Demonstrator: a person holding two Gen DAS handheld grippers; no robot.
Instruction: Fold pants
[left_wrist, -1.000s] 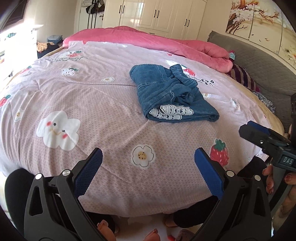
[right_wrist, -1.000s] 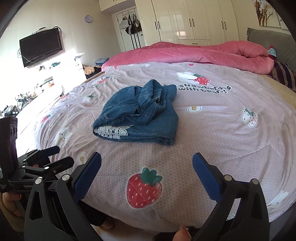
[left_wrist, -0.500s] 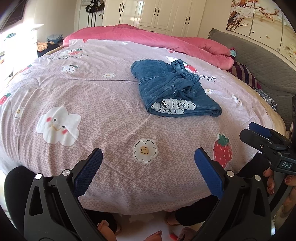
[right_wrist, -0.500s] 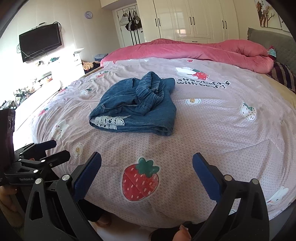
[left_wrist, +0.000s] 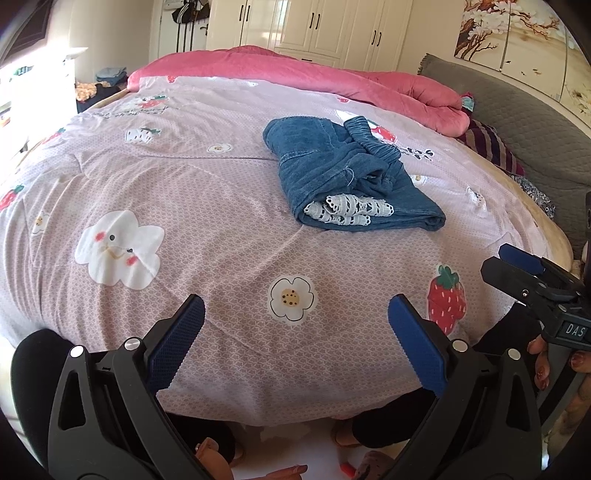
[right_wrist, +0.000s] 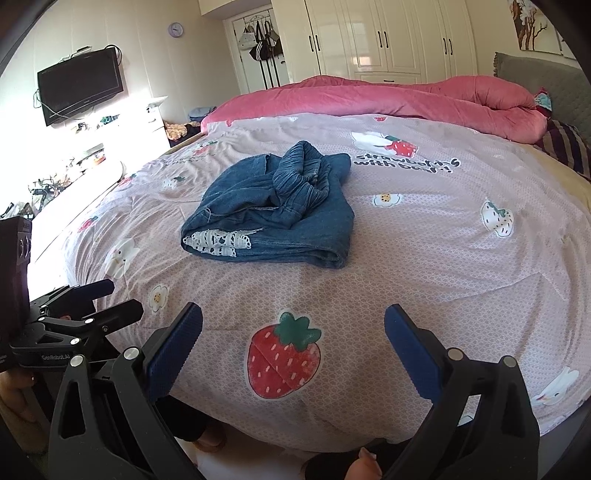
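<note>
A pair of blue denim pants (left_wrist: 343, 173) with white lace hems lies folded in a bundle near the middle of the bed; it also shows in the right wrist view (right_wrist: 273, 210). My left gripper (left_wrist: 295, 325) is open and empty at the bed's near edge, well short of the pants. My right gripper (right_wrist: 293, 328) is open and empty, also at the near edge. Each gripper shows at the side of the other's view: the right one (left_wrist: 535, 277) and the left one (right_wrist: 85, 310).
The bed has a pink printed cover (left_wrist: 184, 206) with strawberries and flowers. A rolled pink duvet (left_wrist: 332, 81) lies along the far side. A grey headboard (left_wrist: 524, 118) is at the right, wardrobes (right_wrist: 388, 37) behind, a wall TV (right_wrist: 79, 85) at left.
Both grippers have drawn back slightly toward the bed's near edge and tilted; the pants appear a little farther up in both views. The pants have not moved.
</note>
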